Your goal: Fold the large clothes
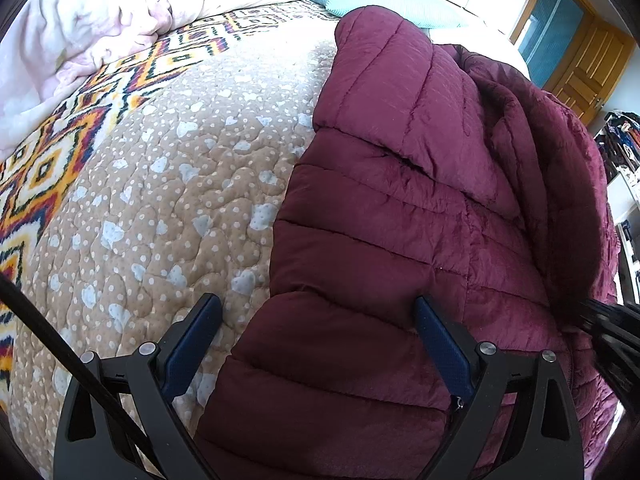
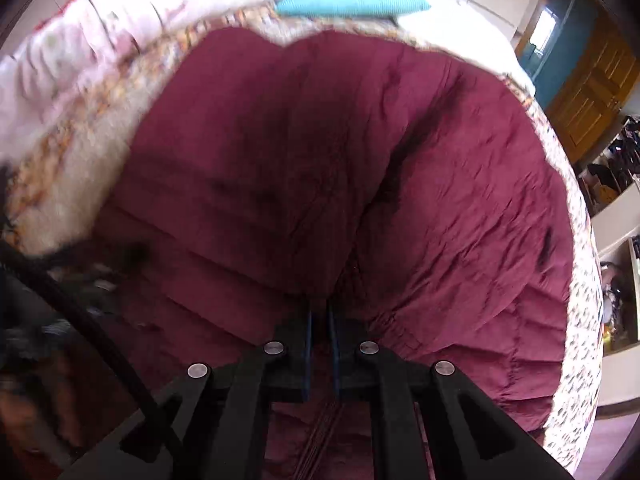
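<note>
While the right gripper [image 2: 320,312] is clenched on a pinch of the jacket [image 1: 400,208], its blue pads nearly together w/ maroon cloth drawn up between them, the left gripper [image 1: 318,320] hangs released, jaws wide, one finger over the quilt [image 1: 168,184] and the other over the jacket's near left edge, gripping nothing. The jacket is a puffy maroon one lying on the bed, on the right side of the quilt, running from near the grippers to the far end by the blue cushion [image 1: 384,0]; a sleeve or flap already lies folded over the body, and the fleece lining shows along the right. The right wrist view is blurred, so exactly which part is pinched, hem or front edge, I can't tell. Judgement: the step in hand looks like carrying the pinched part over to make the next fold. To do it well, lift only enough to clear the padding, keep the cloth taut so the quilted layers don't bunch, and lay it down square w/ the jacket's left edge, not across it. The left gripper would prob. help most by pressing or pinching the near left edge as an anchor, since slick padded cloth tends to slide on the quilt. Risk: the thin pinch slips out mid-carry, or the folded flap gets dragged askew.
</note>
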{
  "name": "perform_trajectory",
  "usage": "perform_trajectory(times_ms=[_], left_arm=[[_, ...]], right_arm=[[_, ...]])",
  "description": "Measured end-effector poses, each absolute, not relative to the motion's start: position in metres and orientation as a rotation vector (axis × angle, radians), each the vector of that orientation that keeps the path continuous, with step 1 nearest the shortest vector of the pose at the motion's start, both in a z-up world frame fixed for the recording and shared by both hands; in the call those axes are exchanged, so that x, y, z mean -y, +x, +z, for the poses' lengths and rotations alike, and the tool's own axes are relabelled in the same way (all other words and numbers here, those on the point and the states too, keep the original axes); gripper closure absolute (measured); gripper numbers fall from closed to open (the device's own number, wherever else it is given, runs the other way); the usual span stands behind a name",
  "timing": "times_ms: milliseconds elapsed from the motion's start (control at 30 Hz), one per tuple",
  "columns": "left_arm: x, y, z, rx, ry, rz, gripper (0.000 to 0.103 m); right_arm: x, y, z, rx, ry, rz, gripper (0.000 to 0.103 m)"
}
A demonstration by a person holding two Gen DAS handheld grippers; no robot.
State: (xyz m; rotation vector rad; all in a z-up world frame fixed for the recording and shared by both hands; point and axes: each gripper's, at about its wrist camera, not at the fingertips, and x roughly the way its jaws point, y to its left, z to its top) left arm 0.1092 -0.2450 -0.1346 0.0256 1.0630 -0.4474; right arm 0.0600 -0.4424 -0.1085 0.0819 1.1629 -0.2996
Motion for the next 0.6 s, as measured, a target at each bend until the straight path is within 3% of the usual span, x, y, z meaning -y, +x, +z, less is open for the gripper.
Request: perform_trajectory(times_ms=[167, 233, 300, 333, 500, 600], left_arm=[[0.246, 0.108, -0.134, -1.064, 0.023, -0.448, 0.007], [0.245, 0.108, -0.134, -1.065, 0.025, -0.447, 0.007], [0.244, 0.108, -0.134, -1.066, 0.03, -0.444, 0.007], [0.245, 0.108, -0.134, -1.067, 0.031, -0.444, 0.007], [0.245, 0.108, -0.134, -1.068, 0.03, -0.444, 0.007], [0.246, 0.108, -0.135, -1.068, 0.03, -0.443, 0.007]], right_arm=[[0.448, 0.077, -0.111, -1.156, 0.018, -0.334, 0.087], [0.442, 0.072, -0.091, -1.117, -0.002, -0.321, 0.076], [0.437, 0.062, -0.062, -1.044, -0.015, -0.314, 0.051], [0.436, 0.059, -0.05, -1.009, -0.018, -0.315, 0.048], [0.436, 0.069, 0.0, -0.823, 0.008, -0.315, 0.045], [0.423, 0.1, -0.006, -0.846, 0.066, -0.187, 0.046]])
